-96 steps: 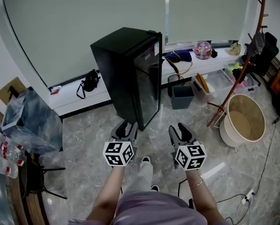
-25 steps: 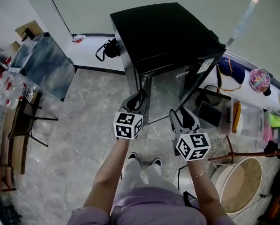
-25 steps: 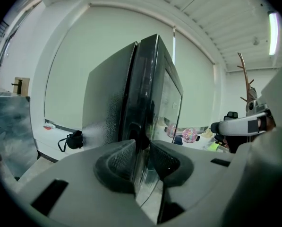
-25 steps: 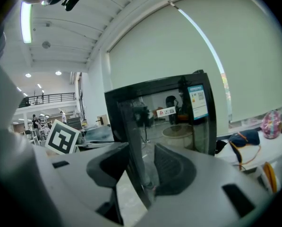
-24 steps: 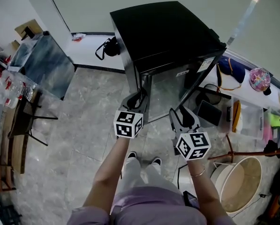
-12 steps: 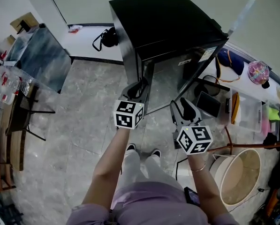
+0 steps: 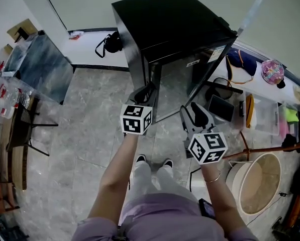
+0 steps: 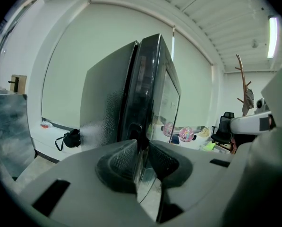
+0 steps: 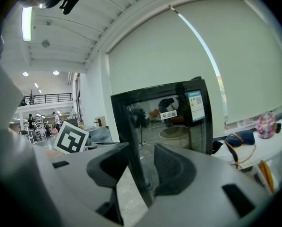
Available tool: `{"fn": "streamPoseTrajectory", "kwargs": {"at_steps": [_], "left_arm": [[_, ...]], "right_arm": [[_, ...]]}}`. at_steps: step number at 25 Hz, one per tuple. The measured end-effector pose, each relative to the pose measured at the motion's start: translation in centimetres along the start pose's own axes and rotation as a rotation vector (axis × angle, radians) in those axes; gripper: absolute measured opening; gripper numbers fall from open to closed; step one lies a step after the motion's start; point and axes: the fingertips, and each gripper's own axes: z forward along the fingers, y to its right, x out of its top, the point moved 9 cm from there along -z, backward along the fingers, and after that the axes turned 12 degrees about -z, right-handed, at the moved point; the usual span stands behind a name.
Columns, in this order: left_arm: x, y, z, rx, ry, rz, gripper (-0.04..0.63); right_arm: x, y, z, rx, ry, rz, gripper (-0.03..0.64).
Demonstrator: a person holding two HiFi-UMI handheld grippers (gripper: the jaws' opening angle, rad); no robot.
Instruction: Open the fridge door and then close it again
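Left claw point(image 8: 141, 157): the jaws had just been closing, with the free edge of the fridge door point(image 8: 165, 103) between the pads point(image 8: 119, 162). We read it as clamped on that edge, since the pads looked to be bearing on it.

Right claw point(image 9: 141, 167): jaws apart, gripping nothing. The door frame showed through the gap. In the head view the claw hung near the glass at 1 o'clock from us, and we couldn't confirm contact.

Both claws sat where they had been a second earlier, so the only real change was the left grip.

The fridge point(image 7: 165, 19) stood at 12 o'clock with its door facing us, and the left claw was on the door's 9 o'clock edge. The door looked shut against the cabinet, not yet swung. Our call: grasp made, pull-open due next.

The tub point(image 7: 258, 185) at 4 o'clock was well apart from the door.
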Motion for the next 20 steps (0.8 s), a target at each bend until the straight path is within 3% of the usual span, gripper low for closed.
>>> {"fn": "streamPoseTrajectory", "kwargs": {"at_steps": [20], "left_arm": [[0.0, 0.0, -0.2, -0.009, 0.000, -0.021, 0.075]], "right_arm": [[1.6, -0.2, -0.4, -0.042, 0.035, -0.007, 0.158]]}}
